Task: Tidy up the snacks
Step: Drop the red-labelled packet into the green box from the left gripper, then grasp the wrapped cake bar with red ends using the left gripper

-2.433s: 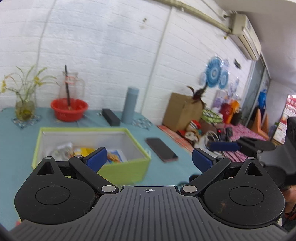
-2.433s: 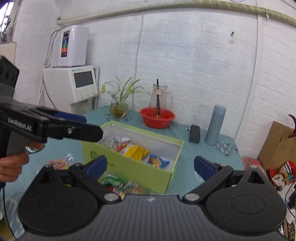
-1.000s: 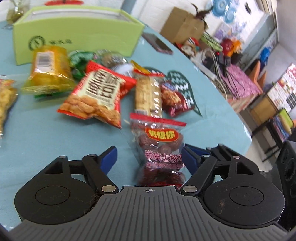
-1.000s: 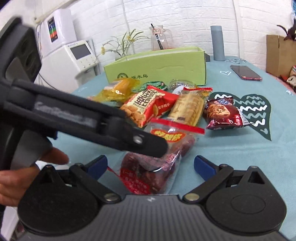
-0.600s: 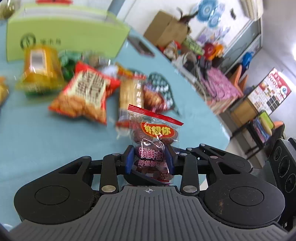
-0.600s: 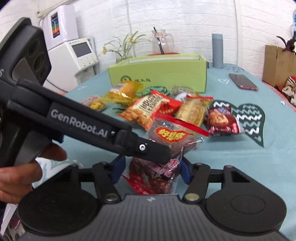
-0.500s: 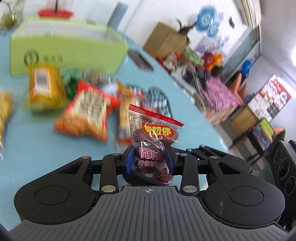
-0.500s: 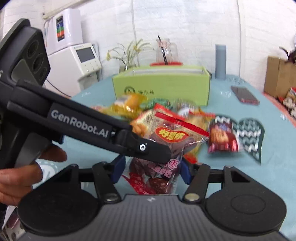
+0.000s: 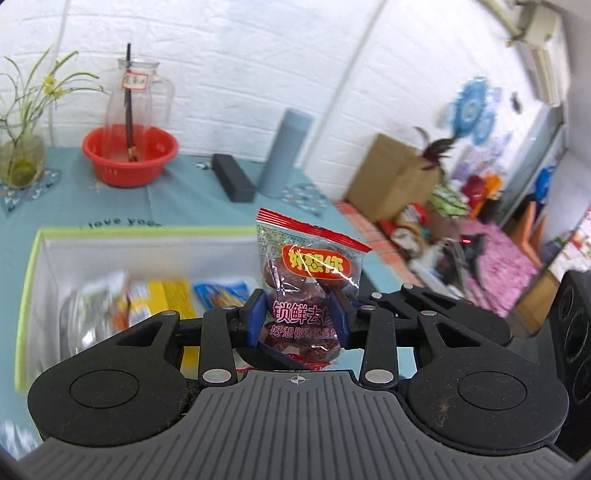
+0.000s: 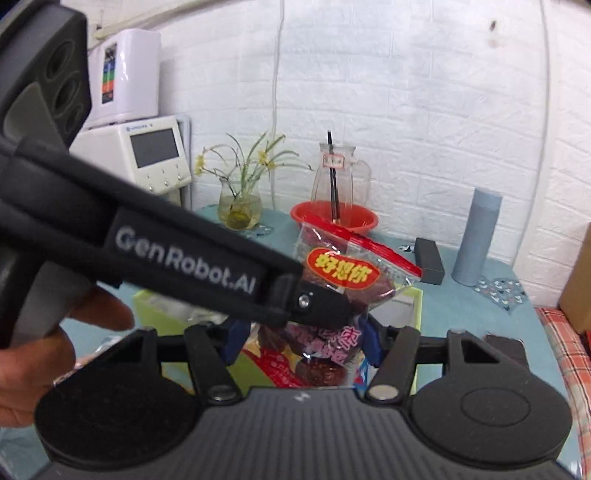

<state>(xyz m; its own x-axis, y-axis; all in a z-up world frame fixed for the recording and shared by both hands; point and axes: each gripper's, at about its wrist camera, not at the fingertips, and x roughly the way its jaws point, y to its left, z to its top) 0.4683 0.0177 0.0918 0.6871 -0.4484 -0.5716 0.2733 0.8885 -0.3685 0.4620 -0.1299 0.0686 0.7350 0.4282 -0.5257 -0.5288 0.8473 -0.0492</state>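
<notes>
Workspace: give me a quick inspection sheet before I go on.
Surface: table under a teal cloth.
Job's things: date bag held up over the green box; the box already holds several packets.
Clutter: red basin with a glass jug in it, plant vase, grey bottle, black case.
Grippers: left gripper and right gripper both shut on the date bag.
Cables: one runs down the wall.
Surroundings: white brick wall, white appliance, cardboard box, air conditioner.
</notes>
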